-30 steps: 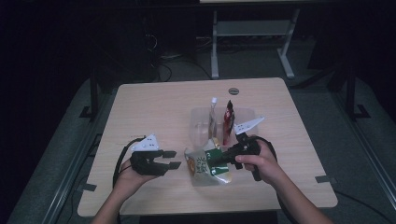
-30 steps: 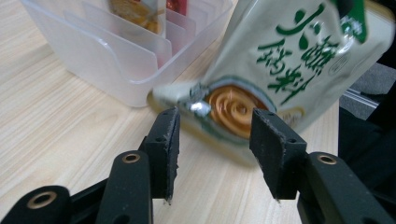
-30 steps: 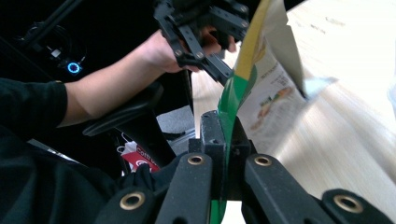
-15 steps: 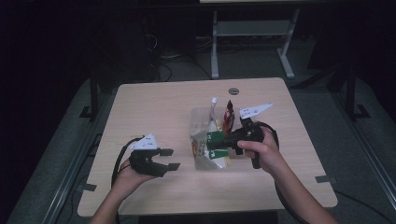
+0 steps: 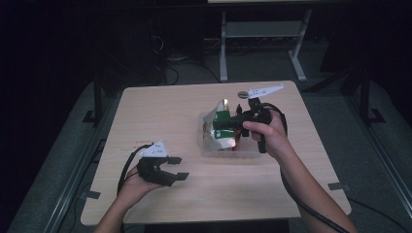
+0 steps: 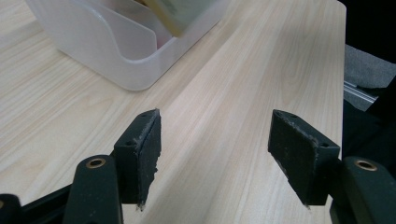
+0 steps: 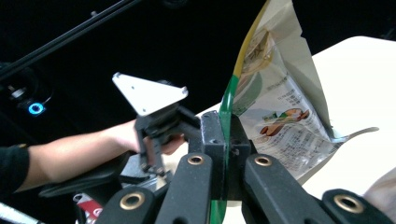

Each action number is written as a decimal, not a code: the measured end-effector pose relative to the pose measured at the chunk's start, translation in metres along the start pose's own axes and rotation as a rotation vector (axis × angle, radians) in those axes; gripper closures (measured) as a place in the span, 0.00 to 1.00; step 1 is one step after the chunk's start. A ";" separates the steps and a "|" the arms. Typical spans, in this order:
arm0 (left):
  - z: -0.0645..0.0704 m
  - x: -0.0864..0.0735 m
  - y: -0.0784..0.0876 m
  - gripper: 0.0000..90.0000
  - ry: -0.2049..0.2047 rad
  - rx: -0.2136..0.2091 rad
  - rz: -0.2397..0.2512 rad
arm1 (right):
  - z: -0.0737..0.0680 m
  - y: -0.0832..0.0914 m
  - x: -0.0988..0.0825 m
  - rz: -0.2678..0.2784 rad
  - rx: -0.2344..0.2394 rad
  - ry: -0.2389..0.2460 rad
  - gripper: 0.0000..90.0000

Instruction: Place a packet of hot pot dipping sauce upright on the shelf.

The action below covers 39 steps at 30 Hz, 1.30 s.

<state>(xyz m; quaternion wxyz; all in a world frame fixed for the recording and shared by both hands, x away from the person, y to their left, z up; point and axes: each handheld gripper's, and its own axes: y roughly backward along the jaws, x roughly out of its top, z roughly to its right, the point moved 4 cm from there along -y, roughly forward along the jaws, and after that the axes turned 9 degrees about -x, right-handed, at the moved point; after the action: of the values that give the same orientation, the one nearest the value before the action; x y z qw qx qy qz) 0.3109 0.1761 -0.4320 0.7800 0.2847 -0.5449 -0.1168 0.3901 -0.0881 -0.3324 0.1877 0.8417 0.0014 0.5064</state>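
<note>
- The right gripper (image 7: 224, 154) is clamping the thin edge of a green-and-white foil snack bag (image 7: 275, 107) above the clear plastic bin (image 5: 214, 148).
- The bag is looking light, floppy and slippery, so gripping its flat sealed edge seems best.
- The left gripper (image 6: 215, 154) has just been opening; its jaws are standing apart, holding nothing.

Snack bag (image 5: 221, 127): green-edged, foil-lined, printed with nuts; held on edge, off the bench, above the clear bin (image 5: 252, 152).

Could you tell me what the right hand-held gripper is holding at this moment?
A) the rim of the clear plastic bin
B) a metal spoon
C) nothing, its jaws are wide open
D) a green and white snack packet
D: the right hand-held gripper has its jaws clamped on the green edge of the snack packet, and the high view shows that packet lifted over the clear plastic bin.
</note>
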 end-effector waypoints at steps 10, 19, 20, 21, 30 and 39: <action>0.000 -0.001 -0.002 0.37 0.000 -0.007 -0.018 | 0.027 -0.001 0.009 -0.007 -0.087 -0.025 1.00; 0.002 -0.002 -0.007 0.37 0.007 -0.018 -0.032 | 0.042 -0.006 0.003 -0.050 -0.150 -0.040 1.00; 0.002 -0.002 -0.007 0.36 0.009 -0.019 -0.036 | 0.043 -0.006 0.003 -0.052 -0.152 -0.043 1.00; 0.002 -0.002 -0.007 0.36 0.006 -0.020 -0.041 | 0.044 -0.007 0.003 -0.053 -0.151 -0.041 1.00; 0.003 -0.003 -0.009 0.36 0.001 -0.024 -0.055 | 0.054 -0.016 -0.006 -0.083 -0.195 -0.061 0.99; 0.003 -0.003 -0.010 0.35 -0.001 -0.026 -0.061 | 0.053 -0.014 -0.001 -0.052 -0.212 -0.049 0.90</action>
<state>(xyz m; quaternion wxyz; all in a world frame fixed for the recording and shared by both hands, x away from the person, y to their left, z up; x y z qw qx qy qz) 0.3084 0.1686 -0.4399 0.7793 0.2911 -0.5348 -0.1479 0.4372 -0.0918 -0.3598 0.2887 0.8288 -0.0348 0.4780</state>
